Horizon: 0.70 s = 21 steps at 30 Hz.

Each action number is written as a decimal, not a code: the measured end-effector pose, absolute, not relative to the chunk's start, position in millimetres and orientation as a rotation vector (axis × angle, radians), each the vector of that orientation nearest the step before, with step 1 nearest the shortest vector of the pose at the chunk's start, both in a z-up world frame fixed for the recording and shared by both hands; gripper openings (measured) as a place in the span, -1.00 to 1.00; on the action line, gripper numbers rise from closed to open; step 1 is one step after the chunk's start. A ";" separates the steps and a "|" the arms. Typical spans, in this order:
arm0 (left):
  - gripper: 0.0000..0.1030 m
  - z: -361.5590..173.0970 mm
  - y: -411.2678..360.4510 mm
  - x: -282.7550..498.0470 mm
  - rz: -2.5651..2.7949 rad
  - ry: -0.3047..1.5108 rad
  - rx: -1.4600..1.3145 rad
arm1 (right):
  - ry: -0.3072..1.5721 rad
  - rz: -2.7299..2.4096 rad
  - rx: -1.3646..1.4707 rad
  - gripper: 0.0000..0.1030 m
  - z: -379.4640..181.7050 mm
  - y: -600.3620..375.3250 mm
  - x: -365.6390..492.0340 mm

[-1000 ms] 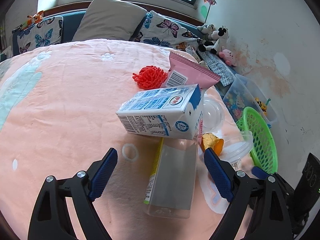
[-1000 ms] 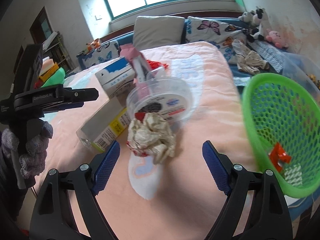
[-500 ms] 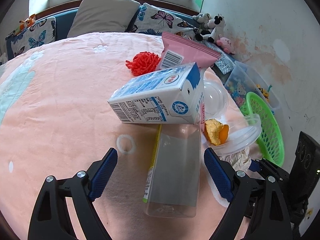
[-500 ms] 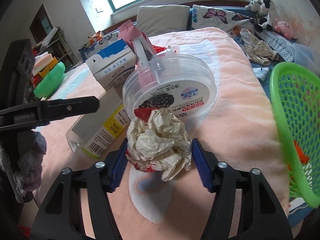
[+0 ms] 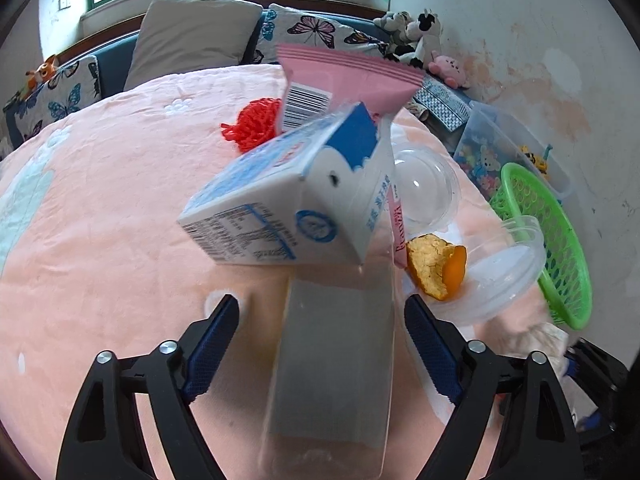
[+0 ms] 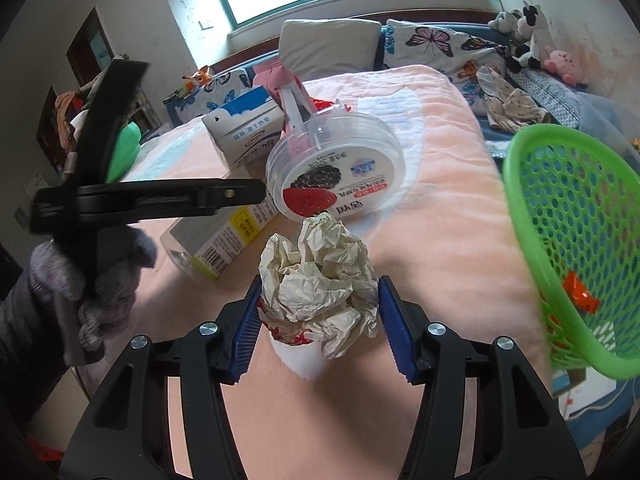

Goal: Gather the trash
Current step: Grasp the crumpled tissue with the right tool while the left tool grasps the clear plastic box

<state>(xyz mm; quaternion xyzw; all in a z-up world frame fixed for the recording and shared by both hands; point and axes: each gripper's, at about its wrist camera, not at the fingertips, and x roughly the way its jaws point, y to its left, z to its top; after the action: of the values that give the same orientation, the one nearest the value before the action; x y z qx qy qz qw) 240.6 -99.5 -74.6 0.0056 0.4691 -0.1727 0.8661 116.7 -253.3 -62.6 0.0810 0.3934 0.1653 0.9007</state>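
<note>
My right gripper (image 6: 320,284) is shut on a crumpled paper ball (image 6: 316,272), its jaws still closing, just in front of a clear tub with a berry label (image 6: 336,176). The green mesh basket (image 6: 580,240) stands to the right with small scraps in it. My left gripper (image 5: 320,304) straddles a clear plastic box (image 5: 336,360) lying on the pink blanket. Its jaws are closing, but the pads stand apart from the box sides. A blue-and-white milk carton (image 5: 280,208) lies on the box's far end, in front of a pink packet (image 5: 352,72).
An orange peel (image 5: 436,266), a clear dome lid (image 5: 424,188) and a red mesh ball (image 5: 256,122) lie around the carton. The basket (image 5: 560,240) sits at the bed's right edge by a toy bin (image 5: 516,152). Pillows line the far side. A gloved hand (image 6: 100,280) holds the left gripper.
My right gripper closed onto the paper ball. My left gripper came forward and down over the clear box, and its jaws narrowed a little.
</note>
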 end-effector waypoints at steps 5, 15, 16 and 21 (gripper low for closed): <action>0.47 -78.0 -111.2 246.2 -0.341 0.969 0.061 | 0.809 0.325 0.173 0.09 -60.4 -261.2 109.8; 0.06 -77.3 -111.9 240.4 -0.364 0.966 0.051 | 0.801 0.318 0.188 0.09 -58.1 -266.2 100.0; 0.05 -76.1 -110.4 237.7 -0.368 0.964 0.048 | 0.801 0.319 0.190 0.09 -58.3 -266.3 99.0; 0.05 -67.8 -101.6 218.8 -0.383 0.953 0.037 | 0.794 0.325 0.193 0.09 -54.9 -264.3 95.6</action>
<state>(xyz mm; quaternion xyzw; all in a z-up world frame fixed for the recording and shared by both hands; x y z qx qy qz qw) 218.8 -101.6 -67.8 0.0176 0.4557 -0.1831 0.8709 95.6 -264.3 -54.9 0.0934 0.3844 0.1572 0.9049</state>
